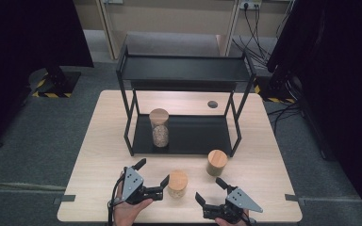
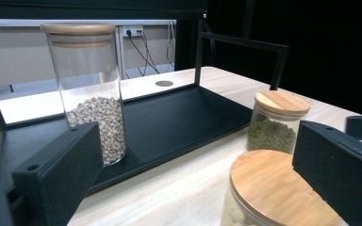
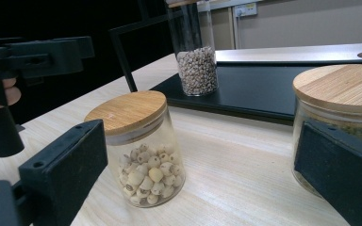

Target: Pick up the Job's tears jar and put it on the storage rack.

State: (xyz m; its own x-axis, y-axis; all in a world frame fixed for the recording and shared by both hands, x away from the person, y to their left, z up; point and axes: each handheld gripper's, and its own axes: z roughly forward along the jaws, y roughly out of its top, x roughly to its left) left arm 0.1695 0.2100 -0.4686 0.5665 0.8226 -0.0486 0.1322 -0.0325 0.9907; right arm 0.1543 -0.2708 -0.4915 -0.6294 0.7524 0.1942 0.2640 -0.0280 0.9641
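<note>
Left claw (image 1: 152, 177) wide open, short jar (image 1: 177, 183) just beside its right jaw tip, not enclosed. Right claw (image 1: 210, 193) also wide, holding nothing.

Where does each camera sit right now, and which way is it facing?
High view: above the table's near edge, looking forward and down; left gripper, right gripper, hands.
Left gripper view: low, facing the black metal shelf rack; own jaws.
Right gripper view: low, facing the short lotus-seed jar; own jaws.
Shared: the tall wooden-lidded glass jar.

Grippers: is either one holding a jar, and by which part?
Neither. Both the left gripper and the right gripper are open; the jar stands free between them.
</note>
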